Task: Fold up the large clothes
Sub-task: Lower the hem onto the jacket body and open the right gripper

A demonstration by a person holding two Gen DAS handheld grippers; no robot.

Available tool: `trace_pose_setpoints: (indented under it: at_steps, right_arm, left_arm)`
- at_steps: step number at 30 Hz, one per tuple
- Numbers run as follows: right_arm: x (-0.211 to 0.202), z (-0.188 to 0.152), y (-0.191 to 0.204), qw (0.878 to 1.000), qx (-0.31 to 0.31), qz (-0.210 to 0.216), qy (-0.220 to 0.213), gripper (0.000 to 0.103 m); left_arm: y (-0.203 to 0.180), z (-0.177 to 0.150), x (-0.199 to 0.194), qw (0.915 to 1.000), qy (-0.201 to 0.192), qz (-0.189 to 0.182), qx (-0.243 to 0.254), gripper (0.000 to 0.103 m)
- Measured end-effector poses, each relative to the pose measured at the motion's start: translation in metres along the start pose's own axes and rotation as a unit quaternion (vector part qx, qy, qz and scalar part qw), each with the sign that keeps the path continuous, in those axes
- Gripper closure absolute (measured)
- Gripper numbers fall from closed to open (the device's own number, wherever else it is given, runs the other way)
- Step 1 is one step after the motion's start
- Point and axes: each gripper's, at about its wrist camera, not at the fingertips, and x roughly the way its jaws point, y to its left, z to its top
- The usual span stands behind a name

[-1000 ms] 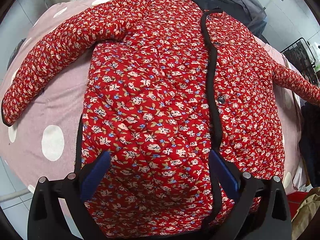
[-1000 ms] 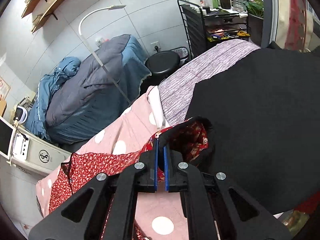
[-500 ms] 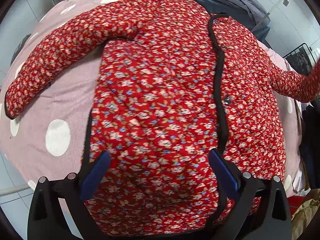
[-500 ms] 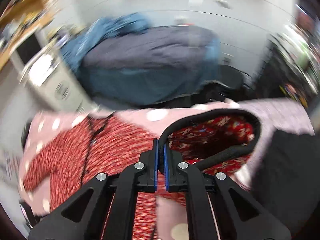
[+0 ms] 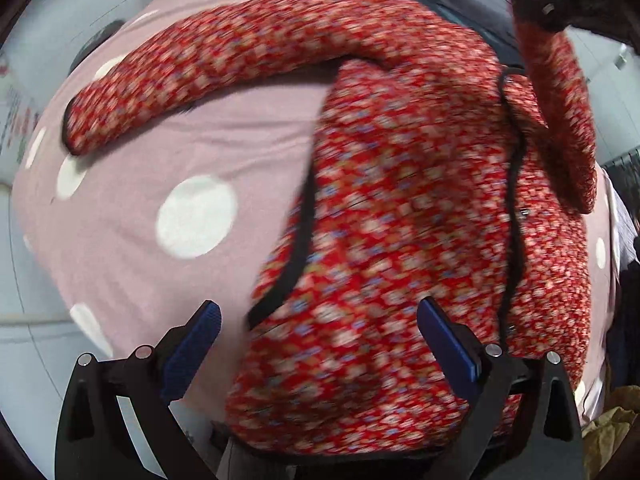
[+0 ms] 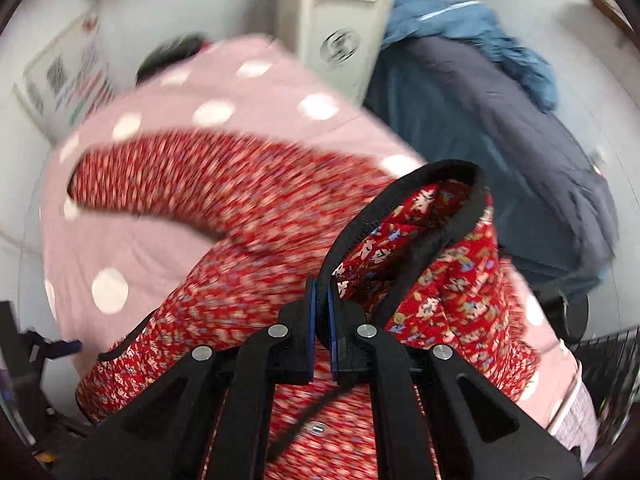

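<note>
Nearest in the left wrist view, the left gripper (image 5: 318,330) shows two black plastic arms with silver rivets and flat blue pads, spread wide with nothing between them; one pad hangs over the bedcover, the other over the garment. Under and beyond it lies the red quilted jacket with small pale flowers and black piping (image 5: 400,240), puffy and stitched in a diamond pattern, spread front up on the pink bedcover with large white dots (image 5: 140,208), a soft, slightly creased cloth. One padded sleeve (image 5: 224,60) curves out flat across the bedcover to the far left. The other sleeve (image 5: 560,112) is lifted off the bed and arches over the jacket's front at the far right, its black-edged cuff highest.

In the right wrist view, the right gripper (image 6: 321,308) has its blue pads pressed together on the black piping of the lifted sleeve cuff (image 6: 420,220), which gapes open just beyond the fingertips and shows the same flowered lining. The tool tilts down toward the jacket body. Farther off stand a cream appliance with a round logo (image 6: 340,40) and a rumpled heap of dark grey and blue bedding (image 6: 500,100) against the pale wall
</note>
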Motion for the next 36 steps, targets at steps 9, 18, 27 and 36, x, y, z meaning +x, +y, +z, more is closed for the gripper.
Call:
trace_pose_setpoints:
  at_steps: [9,18,27,36]
  right_arm:
    - [0.051,-0.009,0.038,0.996,0.013,0.016,0.084,0.047]
    - [0.0,-0.042,0.018,0.999,0.035,0.039,-0.008,0.018]
    - [0.051,-0.136,-0.161,0.94,0.332,-0.018,0.081,0.018]
    - [0.091,-0.174,-0.183,0.919,0.373,0.052,0.119,0.005]
  left_arm:
    - [0.042,-0.017,0.005,0.9979,0.019,0.002,-0.062,0.007]
    - [-0.002,0.037,-0.006,1.0,-0.005,0.007,0.003,0.007]
    - [-0.123,0.12,-0.015,0.9866,-0.07,-0.006,0.148,0.007]
    - [-0.234,0.184,0.035,0.9728,-0.062,-0.009,0.223,0.006]
